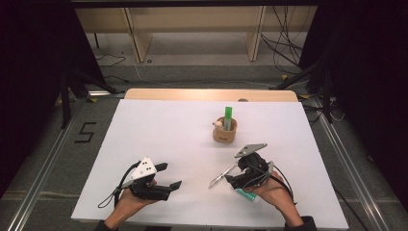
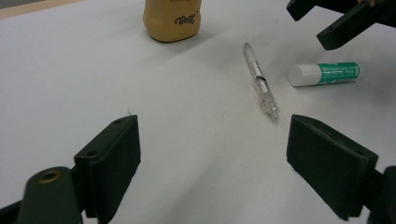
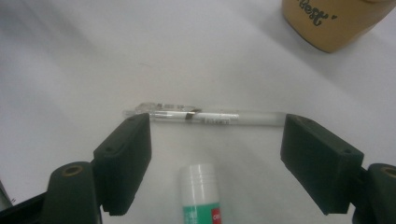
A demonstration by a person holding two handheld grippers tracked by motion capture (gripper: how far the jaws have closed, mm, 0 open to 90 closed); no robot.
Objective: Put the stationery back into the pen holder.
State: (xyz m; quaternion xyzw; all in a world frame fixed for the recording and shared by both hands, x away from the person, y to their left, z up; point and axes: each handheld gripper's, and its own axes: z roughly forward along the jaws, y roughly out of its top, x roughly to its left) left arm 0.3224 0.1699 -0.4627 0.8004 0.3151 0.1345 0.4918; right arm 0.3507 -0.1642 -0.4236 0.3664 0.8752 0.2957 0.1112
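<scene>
With its jaws wide above the pen [image 3: 205, 115], the right gripper [image 3: 215, 140] should straddle the barrel's middle, clear of the glue stick [image 3: 201, 196], while the left gripper [image 2: 212, 144] waits open

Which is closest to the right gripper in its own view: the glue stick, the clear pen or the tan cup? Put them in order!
1. Glue stick, between the right gripper jaws.
2. Clear pen, lying crosswise just beyond the jaw tips.
3. Tan cup, farthest, upper right.

The pen [image 3: 205, 116] is clear like glass. The glue stick [image 2: 324, 74] is green with a white cap, and the cup [image 1: 224, 131] is tan.
</scene>
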